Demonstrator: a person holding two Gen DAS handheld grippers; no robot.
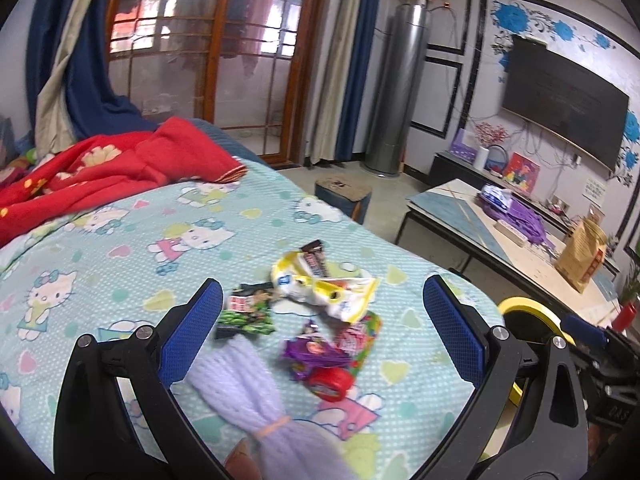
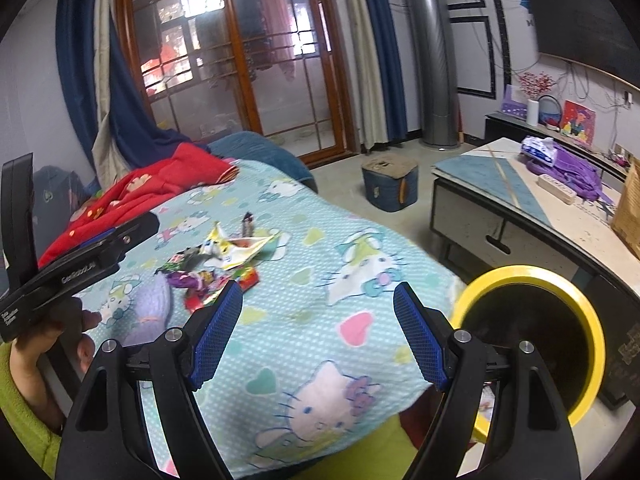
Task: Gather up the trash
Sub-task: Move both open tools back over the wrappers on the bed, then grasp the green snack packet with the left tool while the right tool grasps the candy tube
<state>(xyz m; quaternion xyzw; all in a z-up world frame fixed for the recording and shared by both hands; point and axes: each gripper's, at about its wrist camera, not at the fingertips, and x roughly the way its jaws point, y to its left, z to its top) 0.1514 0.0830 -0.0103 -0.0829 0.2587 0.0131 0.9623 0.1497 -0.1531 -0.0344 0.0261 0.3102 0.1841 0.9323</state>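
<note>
Several snack wrappers lie in a heap on the cartoon-cat bedsheet (image 1: 100,248): a yellow-white wrapper (image 1: 324,288), a green-black one (image 1: 246,312), a dark bar wrapper (image 1: 314,258), a purple one (image 1: 310,350) and a red piece (image 1: 330,384). My left gripper (image 1: 323,282) hovers over the heap, open, its pads well apart and touching nothing. My right gripper (image 2: 319,287) is open above bare sheet, with the heap (image 2: 224,256) ahead to its left. A black bin with a yellow rim (image 2: 532,340) stands at the bed's right corner.
A lavender knitted piece (image 1: 248,384) lies beside the heap on its near side. A red blanket (image 1: 100,168) covers the far left of the bed. Right of the bed are a low table (image 2: 500,184) with purple cloth and a blue stool (image 2: 390,186) on the floor.
</note>
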